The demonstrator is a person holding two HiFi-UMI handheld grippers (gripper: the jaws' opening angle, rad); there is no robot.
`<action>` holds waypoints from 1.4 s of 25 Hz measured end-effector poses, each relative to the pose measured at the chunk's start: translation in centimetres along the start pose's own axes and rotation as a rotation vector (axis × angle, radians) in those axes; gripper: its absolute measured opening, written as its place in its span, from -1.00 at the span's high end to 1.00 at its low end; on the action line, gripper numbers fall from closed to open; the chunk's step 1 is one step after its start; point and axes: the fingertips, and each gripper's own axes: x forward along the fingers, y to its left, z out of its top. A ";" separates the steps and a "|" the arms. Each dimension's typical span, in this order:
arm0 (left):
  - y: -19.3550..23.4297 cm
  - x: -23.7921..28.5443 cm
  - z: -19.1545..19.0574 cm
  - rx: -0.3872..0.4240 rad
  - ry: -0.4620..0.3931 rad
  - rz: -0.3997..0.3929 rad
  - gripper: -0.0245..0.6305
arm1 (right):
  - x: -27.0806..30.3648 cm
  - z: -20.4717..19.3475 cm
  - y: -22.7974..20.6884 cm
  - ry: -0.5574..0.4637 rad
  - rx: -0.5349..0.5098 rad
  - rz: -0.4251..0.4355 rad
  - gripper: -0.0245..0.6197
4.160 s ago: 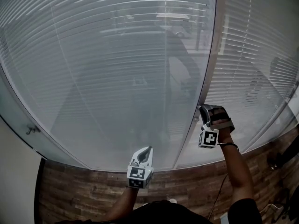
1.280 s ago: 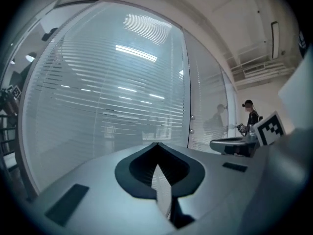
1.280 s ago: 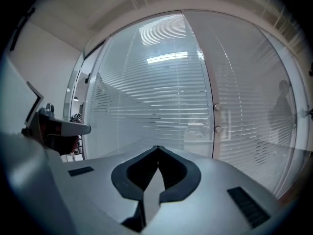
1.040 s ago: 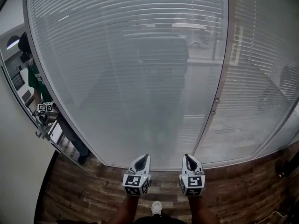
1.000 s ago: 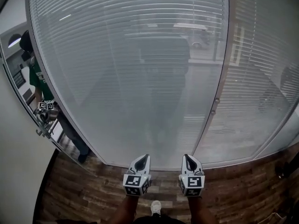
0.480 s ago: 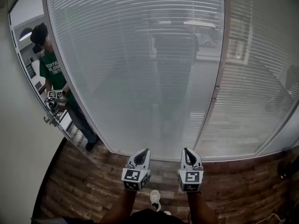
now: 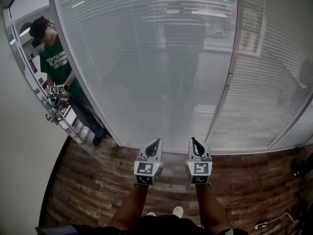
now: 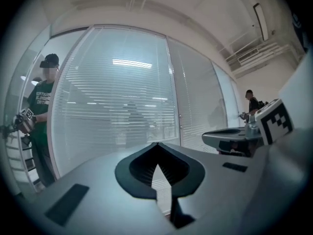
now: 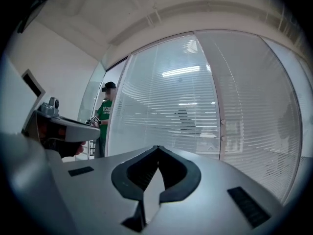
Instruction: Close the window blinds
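White slatted blinds (image 7: 146, 58) hang behind a tall glass pane, and a second set (image 7: 274, 82) fills the pane to the right. Their slats lie close together and the view through them is hazy. Two small knobs (image 7: 230, 75) sit on the frame between the panes. My left gripper (image 7: 156, 142) and right gripper (image 7: 194, 140) are side by side over the wooden floor, well short of the glass. Both are shut with nothing in them. In the left gripper view the left gripper (image 8: 156, 144) has its tips touching. The right gripper (image 9: 157, 147) shows the same in its own view.
A glass door with a handle (image 7: 51, 116) at the left reflects a person in a green shirt (image 7: 56, 65) holding grippers. A white wall (image 7: 19, 155) stands further left. Wooden floor (image 7: 98, 180) runs along the window. A cable (image 7: 274, 222) and a dark object (image 7: 301, 165) lie at the right.
Four seconds ago the right gripper was raised at the frame between the panes. Now both grippers are low and further from the glass, and the reflected person shows more at the left.
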 end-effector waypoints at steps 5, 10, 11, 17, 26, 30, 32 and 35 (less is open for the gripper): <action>2.1 -4.4 0.9 -0.015 -0.035 0.004 0.93 | -2.4 2.1 4.5 0.003 0.020 -0.040 0.91; 3.4 -7.5 -0.9 -0.020 -0.038 -0.063 0.93 | -3.5 1.4 8.1 0.004 0.031 -0.065 0.91; 3.7 -7.7 -1.0 -0.021 -0.037 -0.069 0.93 | -3.5 1.4 8.6 0.005 0.036 -0.064 0.91; 6.4 -9.2 -1.3 -0.025 -0.029 -0.051 0.93 | -3.5 0.4 11.0 0.028 0.066 -0.084 0.91; 6.2 -10.9 -1.5 -0.048 -0.039 -0.043 0.93 | -4.6 1.1 11.4 0.027 0.071 -0.101 0.91; 5.2 -11.1 -1.8 -0.041 -0.035 -0.049 0.93 | -5.4 1.6 10.8 0.038 0.064 -0.133 0.91; 4.8 -10.8 -2.0 -0.040 -0.027 -0.054 0.93 | -5.4 1.8 10.7 0.043 0.069 -0.129 0.91; 4.2 -10.4 -1.6 -0.035 -0.030 -0.053 0.93 | -5.5 1.9 10.1 0.037 0.064 -0.130 0.91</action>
